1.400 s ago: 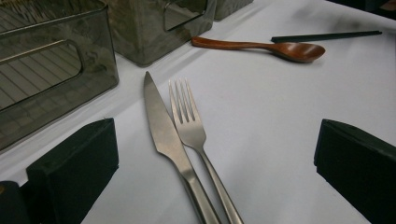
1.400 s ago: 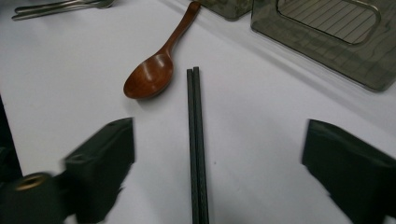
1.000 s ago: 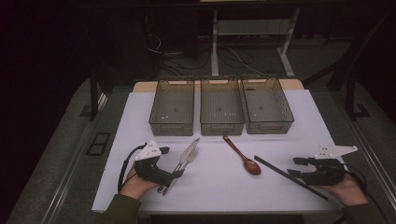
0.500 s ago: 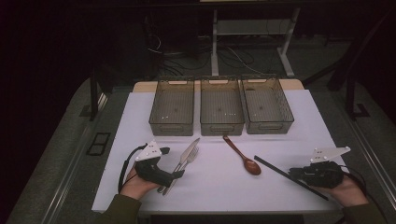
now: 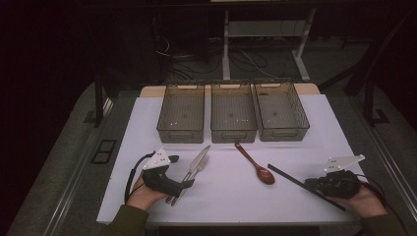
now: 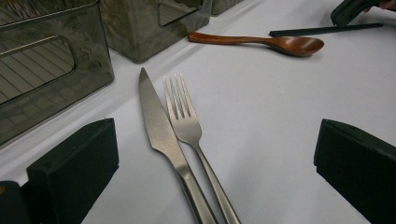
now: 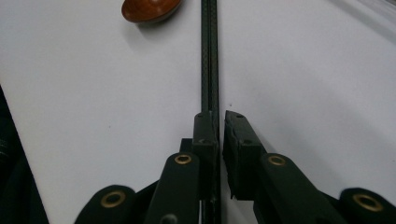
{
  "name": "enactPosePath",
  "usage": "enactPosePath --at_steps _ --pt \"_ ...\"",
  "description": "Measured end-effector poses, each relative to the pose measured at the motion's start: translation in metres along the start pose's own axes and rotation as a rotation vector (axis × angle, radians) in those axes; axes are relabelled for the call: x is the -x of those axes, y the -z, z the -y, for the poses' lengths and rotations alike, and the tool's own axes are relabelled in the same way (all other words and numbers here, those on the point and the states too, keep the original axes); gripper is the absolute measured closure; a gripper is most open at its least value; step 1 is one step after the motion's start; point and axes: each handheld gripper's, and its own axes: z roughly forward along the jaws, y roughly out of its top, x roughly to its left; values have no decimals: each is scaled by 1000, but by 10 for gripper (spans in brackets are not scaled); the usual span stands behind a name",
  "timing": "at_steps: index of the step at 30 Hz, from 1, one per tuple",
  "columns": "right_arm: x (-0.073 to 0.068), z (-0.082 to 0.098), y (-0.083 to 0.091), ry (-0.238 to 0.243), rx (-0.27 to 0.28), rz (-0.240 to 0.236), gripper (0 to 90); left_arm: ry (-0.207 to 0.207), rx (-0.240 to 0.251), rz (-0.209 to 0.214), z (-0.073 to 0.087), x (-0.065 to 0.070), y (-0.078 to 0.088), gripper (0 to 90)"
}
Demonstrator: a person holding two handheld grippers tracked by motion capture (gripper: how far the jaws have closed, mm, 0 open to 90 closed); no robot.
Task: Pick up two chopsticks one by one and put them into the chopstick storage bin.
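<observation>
A steel knife (image 6: 159, 126) and fork (image 6: 184, 116) lie side by side on the white table, left of centre, knife (image 5: 199, 158) beside fork (image 5: 201, 164). My left gripper (image 6: 215, 140) is open, its jaws wide apart on either side of their handles; in the high view the left gripper (image 5: 181, 172) rests low on the table. A pair of black chopsticks (image 7: 210, 56) lies slanted at the right. My right gripper (image 7: 220, 116) is shut on the chopsticks (image 5: 290, 179) near their end, its jaws having closed within the last second. The right gripper (image 5: 310, 183) sits by the table's right front.
A brown wooden spoon (image 5: 255, 164) lies mid-table, its bowl (image 7: 149, 9) close to the chopsticks. Three clear plastic bins stand in a row behind: left (image 5: 181, 129), middle (image 5: 232, 132), right (image 5: 281, 130). The white table sheet (image 5: 226, 196) ends just ahead of both hands.
The right gripper's jaws have closed from apart onto the chopsticks. Both hands have kept their places, and the left gripper is as before.
</observation>
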Motion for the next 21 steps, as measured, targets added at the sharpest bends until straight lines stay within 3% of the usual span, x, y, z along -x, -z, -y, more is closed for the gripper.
enactPosePath --at_steps 21 --pt "3 1 -1 -5 -7 20 823 0 1 -1 0 0 0 0"
